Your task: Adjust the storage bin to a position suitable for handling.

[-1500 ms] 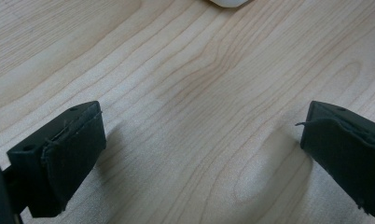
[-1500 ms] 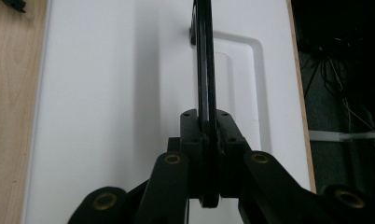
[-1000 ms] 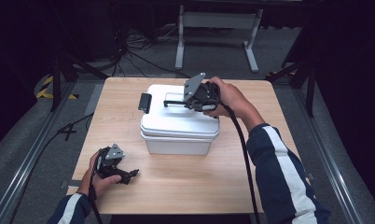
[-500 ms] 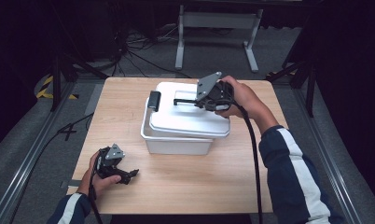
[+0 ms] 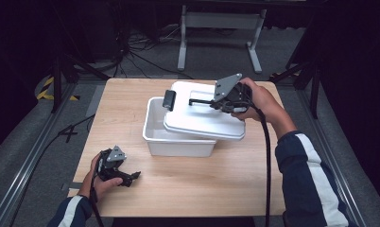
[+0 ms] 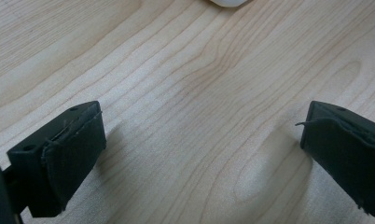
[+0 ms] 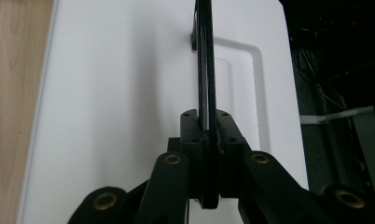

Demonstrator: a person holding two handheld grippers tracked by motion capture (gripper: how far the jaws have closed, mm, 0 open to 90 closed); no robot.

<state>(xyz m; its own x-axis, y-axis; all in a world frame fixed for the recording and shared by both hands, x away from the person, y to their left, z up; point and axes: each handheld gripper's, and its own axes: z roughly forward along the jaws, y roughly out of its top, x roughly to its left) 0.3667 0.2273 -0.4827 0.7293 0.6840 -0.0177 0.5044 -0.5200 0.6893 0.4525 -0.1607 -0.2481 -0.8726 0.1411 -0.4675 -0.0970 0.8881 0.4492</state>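
Observation:
A white plastic box [image 5: 156, 135] stands mid-table. Its white lid [image 5: 202, 120] hangs tilted above it, shifted right, so the box's left part lies uncovered. My right gripper [image 5: 211, 101] is shut on the lid's black handle [image 7: 204, 70], which rises thin between the jaws over the lid [image 7: 120, 107]. A black latch [image 5: 168, 100] sits at the lid's left end. My left gripper [image 5: 131, 177] rests near the table's front left corner, held by a hand. Its jaws stand wide open over bare wood, pads [image 6: 76, 149] apart, nothing between them.
The wooden table [image 5: 122, 101] has free room on all sides of the box. A white box corner [image 6: 227, 2] peeks in at the top of the left gripper view. Dark floor, cables and a metal stand [image 5: 221, 21] lie beyond the far edge.
The right gripper has lifted the lid off the box by its handle and carried it right, uncovering the box's left side. The left gripper has stayed put.

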